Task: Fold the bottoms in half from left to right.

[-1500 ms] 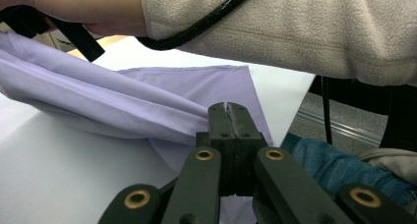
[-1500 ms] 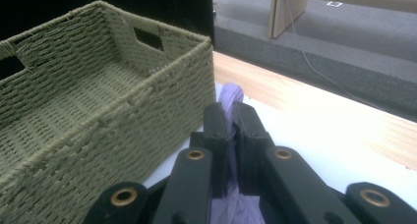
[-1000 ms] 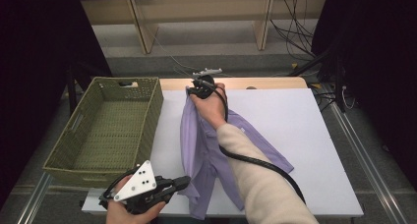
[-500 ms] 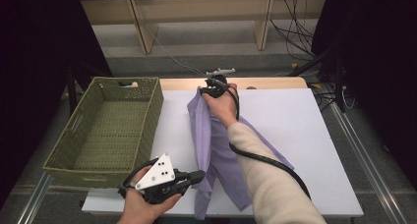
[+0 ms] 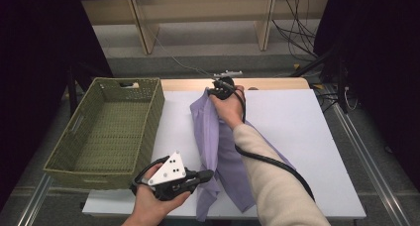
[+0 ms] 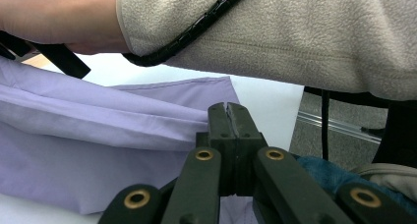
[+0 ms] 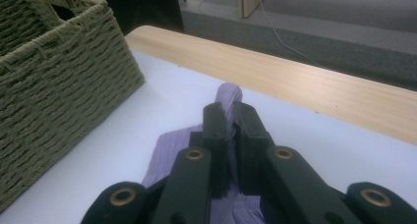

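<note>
A lavender garment [image 5: 216, 137] lies lengthwise on the white table [image 5: 307, 127], bunched into a long narrow strip. At its far end my right gripper [image 5: 214, 92] is shut on a twisted bunch of the cloth. In the right gripper view that bunch [image 7: 229, 94] pokes out past the jaws of the right gripper [image 7: 230, 113]. My left gripper [image 5: 210, 175] is at the near end, jaws shut on the garment's left edge. In the left gripper view the cloth [image 6: 98, 135] runs taut into the shut jaws of the left gripper [image 6: 228, 111]. The right forearm's cream sleeve [image 5: 267, 176] covers part of the garment.
A woven green basket [image 5: 157, 107] stands on the table's left side, close to the garment; its wall [image 7: 59, 62] shows in the right gripper view. A wooden strip [image 5: 188, 84] edges the table's far side. The right gripper's black cable [image 5: 277, 164] trails over the cloth.
Both grippers have shifted to the right, carrying the garment with them. The cloth has drawn into a narrower, straighter strip between them.
</note>
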`<state>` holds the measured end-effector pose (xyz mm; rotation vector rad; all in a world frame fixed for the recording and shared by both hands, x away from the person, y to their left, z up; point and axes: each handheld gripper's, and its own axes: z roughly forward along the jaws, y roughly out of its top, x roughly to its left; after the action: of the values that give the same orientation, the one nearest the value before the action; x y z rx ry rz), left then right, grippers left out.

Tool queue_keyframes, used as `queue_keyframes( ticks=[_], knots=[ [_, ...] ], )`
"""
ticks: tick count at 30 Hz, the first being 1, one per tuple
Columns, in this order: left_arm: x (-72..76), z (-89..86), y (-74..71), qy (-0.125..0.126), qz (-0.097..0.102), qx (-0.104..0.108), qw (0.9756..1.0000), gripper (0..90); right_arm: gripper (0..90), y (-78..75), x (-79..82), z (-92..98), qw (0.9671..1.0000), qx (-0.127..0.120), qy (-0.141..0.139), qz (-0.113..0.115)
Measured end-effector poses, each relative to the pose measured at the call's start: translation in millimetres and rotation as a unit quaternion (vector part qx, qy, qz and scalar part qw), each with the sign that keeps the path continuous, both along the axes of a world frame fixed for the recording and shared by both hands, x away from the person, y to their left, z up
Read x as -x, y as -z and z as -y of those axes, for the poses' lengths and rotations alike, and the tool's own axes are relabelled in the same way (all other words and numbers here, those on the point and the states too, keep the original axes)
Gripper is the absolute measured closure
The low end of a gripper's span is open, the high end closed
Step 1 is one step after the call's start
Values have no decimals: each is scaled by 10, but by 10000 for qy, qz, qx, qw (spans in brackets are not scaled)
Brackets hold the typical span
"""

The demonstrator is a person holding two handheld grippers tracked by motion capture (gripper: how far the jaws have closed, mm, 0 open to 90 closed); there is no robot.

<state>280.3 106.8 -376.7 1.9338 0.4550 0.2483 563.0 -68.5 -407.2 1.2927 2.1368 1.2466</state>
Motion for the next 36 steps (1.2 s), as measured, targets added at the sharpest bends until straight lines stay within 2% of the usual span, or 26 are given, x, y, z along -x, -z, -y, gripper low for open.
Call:
queue_keyframes(
  ticks=[18,28,36],
  knots=[
    [-178,147,153,27,-147,-133,9998,893,852,112,-74,125,10000,75,14,23],
    [-266,223,244,23,-278,-233,9993,892,848,186,-119,181,9999,122,39,-33],
    [-324,306,290,81,-310,-303,9990,893,843,234,-138,194,9998,196,21,-75]
  ],
)
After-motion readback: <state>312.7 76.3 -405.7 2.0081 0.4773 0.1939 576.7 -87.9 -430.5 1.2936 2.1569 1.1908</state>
